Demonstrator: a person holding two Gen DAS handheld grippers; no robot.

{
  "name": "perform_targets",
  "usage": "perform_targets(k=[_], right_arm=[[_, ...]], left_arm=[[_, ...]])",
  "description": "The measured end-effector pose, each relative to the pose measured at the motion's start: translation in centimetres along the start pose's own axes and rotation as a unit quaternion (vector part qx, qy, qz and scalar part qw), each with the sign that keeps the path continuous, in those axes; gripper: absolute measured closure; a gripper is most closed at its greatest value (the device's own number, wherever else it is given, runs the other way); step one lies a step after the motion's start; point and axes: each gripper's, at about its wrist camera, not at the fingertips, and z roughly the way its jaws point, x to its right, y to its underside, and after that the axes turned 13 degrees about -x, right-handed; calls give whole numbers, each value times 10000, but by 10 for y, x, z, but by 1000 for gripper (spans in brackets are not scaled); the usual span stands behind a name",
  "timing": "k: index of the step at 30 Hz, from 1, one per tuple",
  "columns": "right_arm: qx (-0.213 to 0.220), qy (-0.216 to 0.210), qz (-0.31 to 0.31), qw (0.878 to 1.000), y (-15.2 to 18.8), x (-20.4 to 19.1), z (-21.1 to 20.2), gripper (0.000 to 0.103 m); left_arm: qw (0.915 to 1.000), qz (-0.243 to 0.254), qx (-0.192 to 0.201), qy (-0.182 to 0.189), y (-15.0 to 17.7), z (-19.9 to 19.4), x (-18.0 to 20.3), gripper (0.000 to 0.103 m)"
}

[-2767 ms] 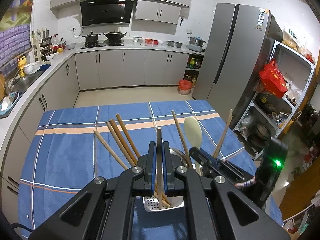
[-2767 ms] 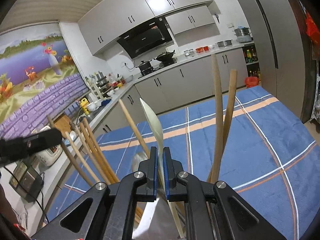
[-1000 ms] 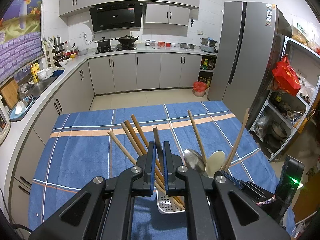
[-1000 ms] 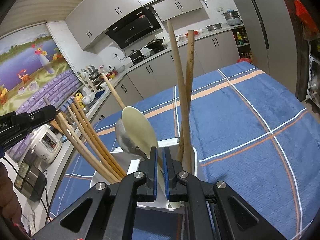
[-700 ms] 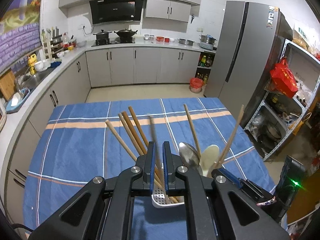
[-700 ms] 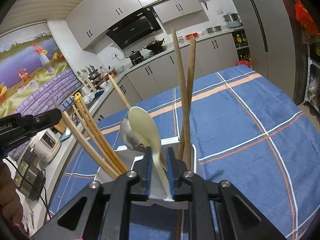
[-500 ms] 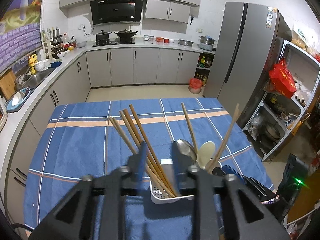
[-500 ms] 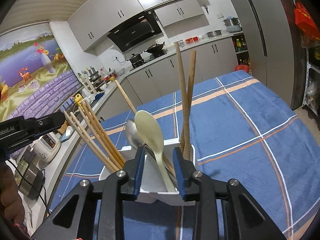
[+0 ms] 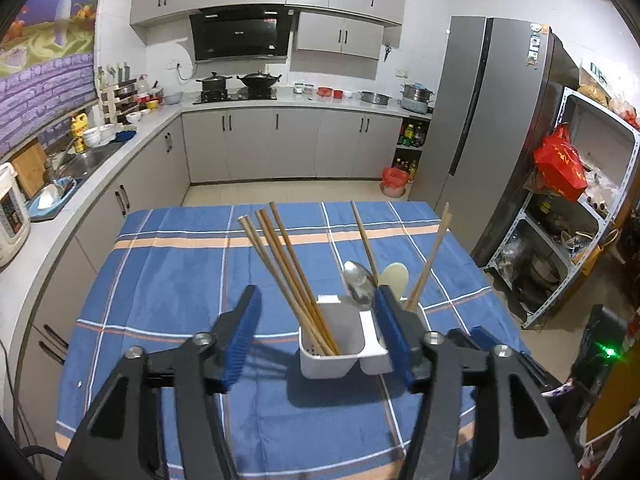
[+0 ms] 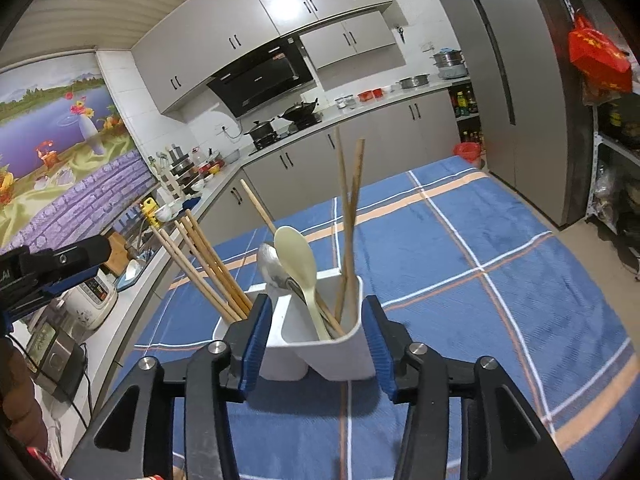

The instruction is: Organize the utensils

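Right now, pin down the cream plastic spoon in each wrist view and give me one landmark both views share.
Left wrist: the cream spoon stands right of centre, beside the metal spoon, partly behind the left gripper.
Right wrist: its bowl sits near centre, above the right gripper.
Shared landmark: the white utensil holder on the blue plaid tablecloth.

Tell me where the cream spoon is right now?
In the right wrist view the cream spoon stands in the white holder, touching the metal spoon on its left, wooden chopsticks to its right.

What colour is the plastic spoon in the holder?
Cream, pale yellowish; the plastic spoon shows best in the right wrist view.
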Motion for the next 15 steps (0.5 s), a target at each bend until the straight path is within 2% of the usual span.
perform_targets(k=[3,5,7,10,15], right_arm=[[23,91,25,10000,9,-2,-16,49],[19,143,25,9999,16,-4,-28,47],[18,206,0,9998,22,-6,-39,45],[38,294,-100,9995,30,-11,-56,40],[19,460,-399,9981,47,-22,-80,34]], left_arm=[[9997,-3,101,-206,14,-13,4,27],[9989,8,200,-432,24,-24,8,24],[9969,-18,348,-703,34,-35,11,17],[9926,-102,667,-1007,50,-56,13,11],[9852,-229,1102,-1292,73,-90,10,5]])
